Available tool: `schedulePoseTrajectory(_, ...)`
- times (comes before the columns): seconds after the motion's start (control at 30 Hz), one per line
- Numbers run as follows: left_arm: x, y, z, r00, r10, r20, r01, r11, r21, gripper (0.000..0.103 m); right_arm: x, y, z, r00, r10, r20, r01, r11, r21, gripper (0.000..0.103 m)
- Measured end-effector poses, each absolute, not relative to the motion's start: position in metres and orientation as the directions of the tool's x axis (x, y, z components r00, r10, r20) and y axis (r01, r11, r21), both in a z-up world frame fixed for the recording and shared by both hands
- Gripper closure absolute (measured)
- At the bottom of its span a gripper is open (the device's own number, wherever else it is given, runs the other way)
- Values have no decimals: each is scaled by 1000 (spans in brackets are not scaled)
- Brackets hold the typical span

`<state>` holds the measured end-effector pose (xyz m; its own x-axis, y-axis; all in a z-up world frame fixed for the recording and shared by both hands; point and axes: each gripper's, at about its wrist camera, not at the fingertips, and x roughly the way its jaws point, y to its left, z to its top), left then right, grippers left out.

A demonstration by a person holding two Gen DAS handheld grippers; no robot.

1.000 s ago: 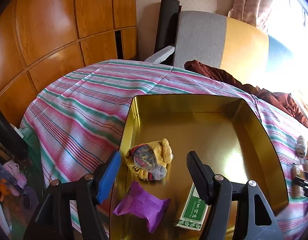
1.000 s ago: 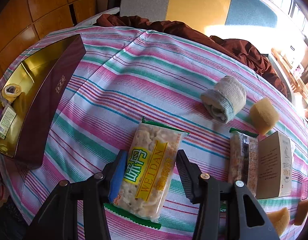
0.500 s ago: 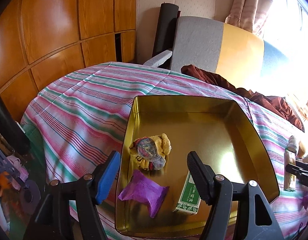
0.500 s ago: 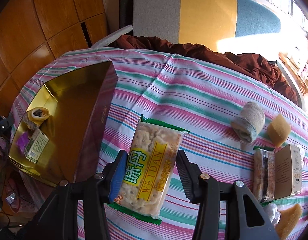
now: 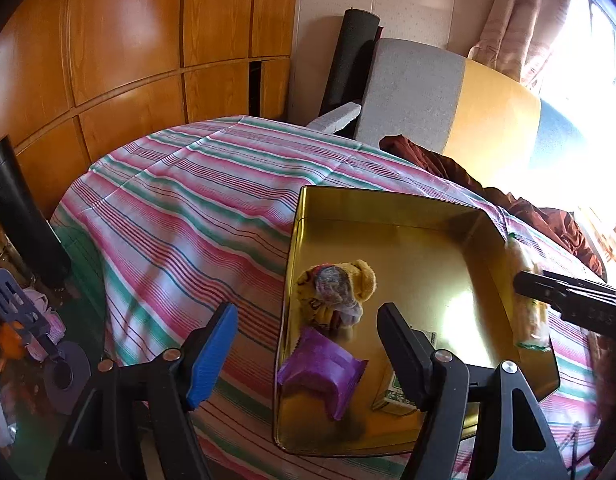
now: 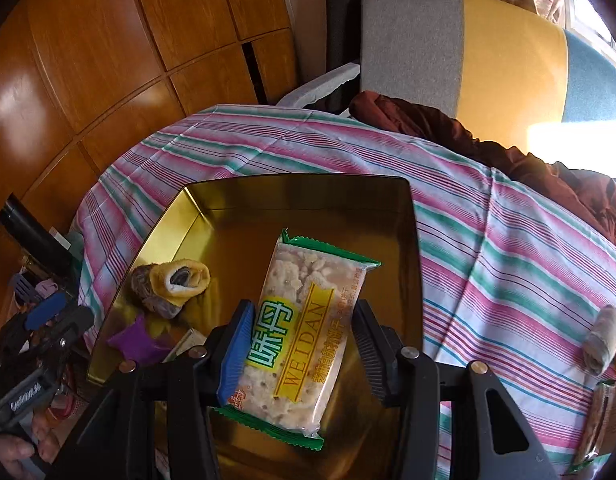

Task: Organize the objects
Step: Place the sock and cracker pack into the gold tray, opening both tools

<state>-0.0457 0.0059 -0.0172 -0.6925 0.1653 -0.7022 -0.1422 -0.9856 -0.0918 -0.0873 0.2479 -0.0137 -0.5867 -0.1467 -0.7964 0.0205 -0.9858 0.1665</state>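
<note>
My right gripper (image 6: 302, 308) is shut on a clear cracker pack (image 6: 304, 320) with green ends, held above the gold tray (image 6: 308, 196). In the tray lie a rolled yellow-grey sock (image 6: 172, 284), a purple packet (image 6: 136, 340) and a small green-white box (image 6: 188, 340). In the left wrist view the left gripper (image 5: 306, 312) hovers over the tray's near left rim (image 5: 286, 320). Its jaws are opening with nothing gripped; the purple packet (image 5: 320, 368) and the sock (image 5: 336, 284) lie below. The cracker pack (image 5: 526, 280) shows blurred at the tray's right edge.
A striped cloth (image 6: 488, 260) covers the table. A rolled grey sock (image 6: 602, 340) and another snack pack (image 6: 600, 420) lie at the right. Brown fabric (image 6: 508, 148) and a cushioned seat back (image 6: 468, 48) stand behind. Floor clutter (image 5: 24, 320) and a black cylinder (image 5: 20, 216) are left.
The right gripper has carried the cracker pack left from the cloth to above the tray. The left gripper has drawn back and left from the tray, its jaws slightly wider.
</note>
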Motion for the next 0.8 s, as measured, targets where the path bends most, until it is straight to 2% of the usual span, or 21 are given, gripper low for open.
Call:
schedulePoseTrajectory(0.13, -44, -6, -20, -695, 145, -704, -115, -989, -91, 29, -115, 227, -23, -564, -214, -797, 40, -972, 233, 52)
schedulePoseTrajectory(0.3, -44, -15, -27, -684, 135, -717, -94, -991, -97, 28, -121, 218, -20, -577, -252, -777, 49, -960, 275, 46)
schedulePoseTrajectory(0.5, -43, -14, -28, -689, 141, -711, -92, -990, -107, 25, -98, 225, -17, -575, -210, -791, 40, -973, 229, 43)
schedulePoseTrajectory(0.57, -42, -10, -26, -690, 147, -709, -101, -989, -107, 24, -87, 226, -17, -580, -189, -793, 43, -979, 202, 37)
schedulePoseTrajectory(0.7, -36, -4, -21, -703, 155, -694, -122, -988, -97, 20, -60, 225, -14, -604, -126, -787, 47, -991, 123, 33)
schedulePoseTrajectory(0.8, -33, 1, -17, -709, 161, -686, -134, -987, -93, 19, -41, 229, -11, -621, -98, -778, 39, -995, 94, 25)
